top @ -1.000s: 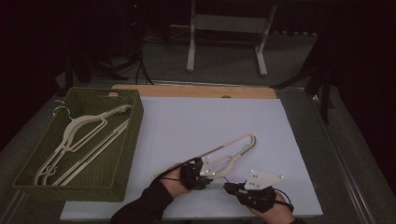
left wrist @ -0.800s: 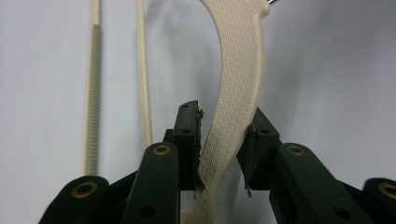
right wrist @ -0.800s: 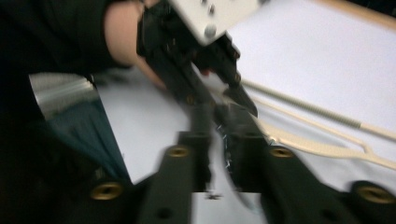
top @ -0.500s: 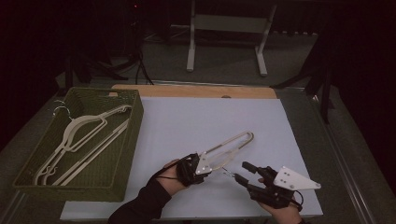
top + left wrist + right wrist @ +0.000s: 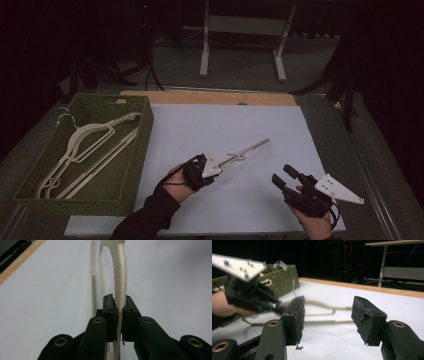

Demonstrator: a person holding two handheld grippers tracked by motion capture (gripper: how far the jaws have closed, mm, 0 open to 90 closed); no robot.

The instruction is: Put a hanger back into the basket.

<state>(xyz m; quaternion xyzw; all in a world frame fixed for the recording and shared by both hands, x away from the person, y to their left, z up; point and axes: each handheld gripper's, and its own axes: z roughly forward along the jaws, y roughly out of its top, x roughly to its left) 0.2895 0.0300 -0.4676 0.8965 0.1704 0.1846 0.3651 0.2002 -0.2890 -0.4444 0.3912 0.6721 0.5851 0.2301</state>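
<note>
**Hanger pinched by my left fingers, right fingers spread and empty**

Hanger (image 5: 245, 151) first: it is a cream-coloured plastic one, slim, with a fine ribbed texture along the arm that I see up close in the left gripper view (image 5: 119, 285). It stands on edge, so from the high view it reads as a thin pale bar running away from my left gripper (image 5: 200, 170) up and to the right, with a small metal hook partway along. My left fingers (image 5: 109, 312) have just been closing and now pinch the hanger's arm between their pads; the rest of it stretches straight out ahead of them over the white sheet (image 5: 225, 125) on the table.

My right gripper (image 5: 287, 180) sits well off to the right of the hanger, apart from it. Its fingers (image 5: 295, 315) have just been opening and stand spread with nothing between them; in the right gripper view the hanger's lower bars lie beyond the gap, blurred.

Left of my left fingers a green woven basket (image 5: 145, 125) holds more hangers (image 5: 82, 147) of the same cream colour.
</note>
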